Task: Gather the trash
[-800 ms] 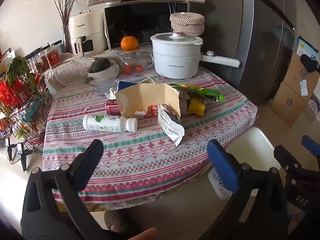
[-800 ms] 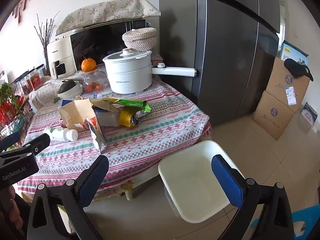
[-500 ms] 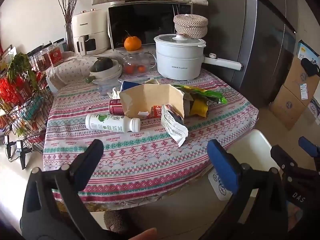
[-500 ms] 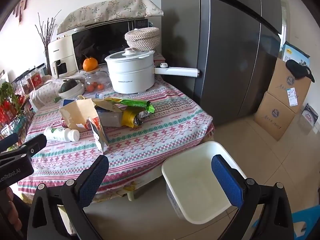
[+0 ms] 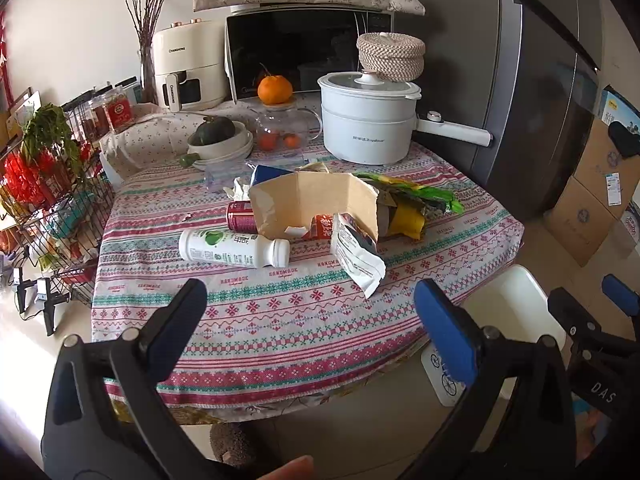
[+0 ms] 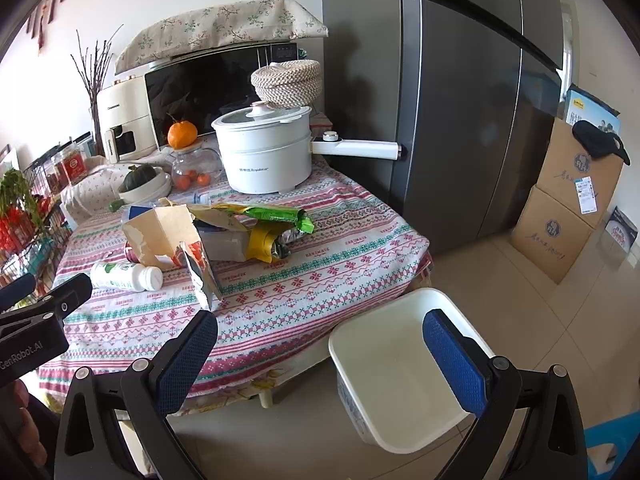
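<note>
- A dark grey fridge is filling the upper right of the right wrist view.
- Cardboard boxes are sitting stacked on the pale tiled floor at far right.
- A white wall is catching daylight at upper left.
- A wire rack is standing at the left edge.

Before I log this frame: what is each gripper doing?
Left gripper: open, holding nothing.
Right gripper: open, holding nothing.
</note>
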A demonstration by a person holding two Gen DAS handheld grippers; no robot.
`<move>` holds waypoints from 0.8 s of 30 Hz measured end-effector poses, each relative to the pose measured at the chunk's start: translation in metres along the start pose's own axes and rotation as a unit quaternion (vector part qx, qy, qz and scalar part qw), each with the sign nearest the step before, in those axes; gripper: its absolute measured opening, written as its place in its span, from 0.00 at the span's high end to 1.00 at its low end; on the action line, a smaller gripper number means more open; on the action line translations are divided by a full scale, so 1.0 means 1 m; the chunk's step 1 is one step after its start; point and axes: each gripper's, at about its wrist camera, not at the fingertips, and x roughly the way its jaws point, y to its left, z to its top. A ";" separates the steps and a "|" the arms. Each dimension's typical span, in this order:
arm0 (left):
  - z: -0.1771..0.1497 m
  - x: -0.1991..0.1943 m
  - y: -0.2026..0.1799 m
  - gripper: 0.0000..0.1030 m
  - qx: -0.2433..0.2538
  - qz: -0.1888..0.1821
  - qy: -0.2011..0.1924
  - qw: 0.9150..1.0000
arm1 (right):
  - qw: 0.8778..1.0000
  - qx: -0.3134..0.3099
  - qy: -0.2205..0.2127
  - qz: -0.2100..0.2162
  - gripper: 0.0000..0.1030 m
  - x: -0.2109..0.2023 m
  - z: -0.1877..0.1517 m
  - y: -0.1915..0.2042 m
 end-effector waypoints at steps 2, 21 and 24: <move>0.000 0.000 0.001 0.00 0.000 -0.001 0.000 1.000 | 1.000 0.001 -0.002 0.000 0.00 -0.001 0.000 0.000; 0.001 -0.001 0.000 0.00 0.002 0.005 -0.002 1.000 | 1.000 -0.004 -0.008 0.004 0.00 -0.004 0.004 0.006; 0.001 -0.001 0.001 0.00 0.004 0.004 -0.002 1.000 | 1.000 -0.004 -0.008 0.004 0.00 -0.003 0.004 0.006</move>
